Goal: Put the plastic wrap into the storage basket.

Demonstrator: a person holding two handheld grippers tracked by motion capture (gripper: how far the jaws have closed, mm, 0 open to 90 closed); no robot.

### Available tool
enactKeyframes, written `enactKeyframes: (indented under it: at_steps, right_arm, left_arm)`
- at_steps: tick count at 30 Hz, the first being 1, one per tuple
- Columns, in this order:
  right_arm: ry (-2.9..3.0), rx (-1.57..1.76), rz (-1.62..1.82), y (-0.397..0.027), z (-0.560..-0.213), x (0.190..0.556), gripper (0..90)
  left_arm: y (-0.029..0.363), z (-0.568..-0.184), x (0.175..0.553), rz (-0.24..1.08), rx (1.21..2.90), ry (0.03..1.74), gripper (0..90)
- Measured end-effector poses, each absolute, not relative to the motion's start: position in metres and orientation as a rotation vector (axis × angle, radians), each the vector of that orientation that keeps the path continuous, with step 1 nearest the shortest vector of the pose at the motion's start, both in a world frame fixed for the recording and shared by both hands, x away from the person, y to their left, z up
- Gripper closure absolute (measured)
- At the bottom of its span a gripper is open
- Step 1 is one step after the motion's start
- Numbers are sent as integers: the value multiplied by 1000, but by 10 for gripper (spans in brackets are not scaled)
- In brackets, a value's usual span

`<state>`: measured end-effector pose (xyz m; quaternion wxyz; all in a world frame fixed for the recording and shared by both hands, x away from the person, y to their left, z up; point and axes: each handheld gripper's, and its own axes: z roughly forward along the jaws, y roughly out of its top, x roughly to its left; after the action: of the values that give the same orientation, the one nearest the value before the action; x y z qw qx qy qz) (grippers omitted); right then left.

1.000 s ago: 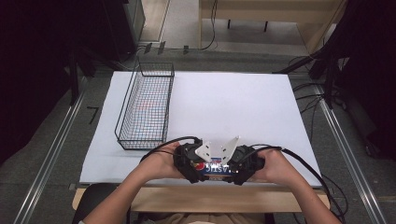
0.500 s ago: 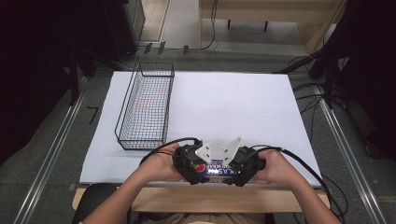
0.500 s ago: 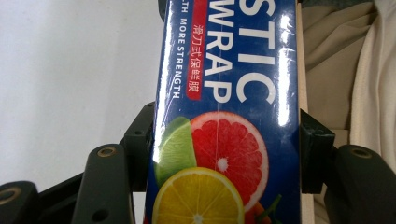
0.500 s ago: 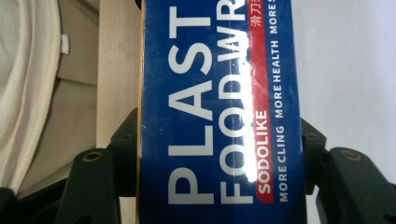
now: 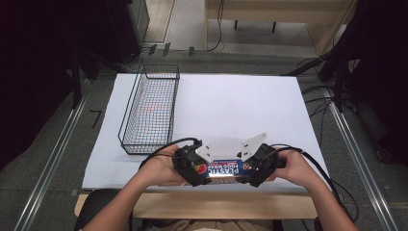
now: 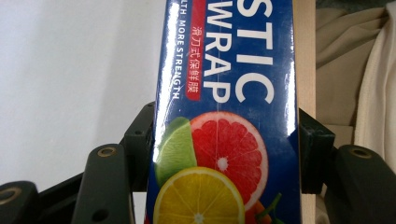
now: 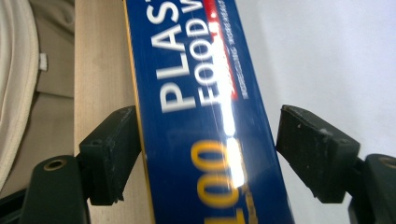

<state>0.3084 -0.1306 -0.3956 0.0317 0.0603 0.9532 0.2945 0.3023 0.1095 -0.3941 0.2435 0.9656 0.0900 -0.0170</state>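
Note:
A long blue plastic food wrap box (image 5: pixel 222 169) lies crosswise at the table's near edge, between my two grippers. In the left gripper view its fruit-printed end (image 6: pixel 224 93) is clamped between the two black jaws, so my left gripper (image 5: pixel 196 169) (image 6: pixel 224 154) is shut on it. My right gripper (image 5: pixel 253 168) (image 7: pixel 212 140) straddles the other end of the box (image 7: pixel 201 116). Its jaws have just been opening. One jaw stands clear of the box with white table showing in the gap, and the other sits close beside the box's edge.
A black wire basket (image 5: pixel 150 108) stands on the left of the white table sheet (image 5: pixel 240 110), reaching toward the far edge. The wooden table edge (image 5: pixel 216 204) runs just behind the box, with the person's lap beyond it. Cables trail from both grippers.
The right gripper's jaws have spread apart off the box, and that hand has shifted slightly to the right. More of the box's label shows. The left hand has stayed put.

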Motion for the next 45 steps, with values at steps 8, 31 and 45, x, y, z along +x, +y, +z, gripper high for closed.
enactKeyframes:
  at_steps: [8, 31, 45]
  right_arm:
    - [2890, 274, 1017, -153, -388, 318, 220]
    - [2686, 592, 1161, -210, -382, 339, 211]
    - [2659, 682, 1098, -217, -413, 349, 206]
  left_arm:
    - [120, -388, 306, -32, 2628, 288, 401]
    - [143, -379, 316, 5, 2596, 402, 400]
    - [157, -366, 321, 60, 2543, 493, 400]
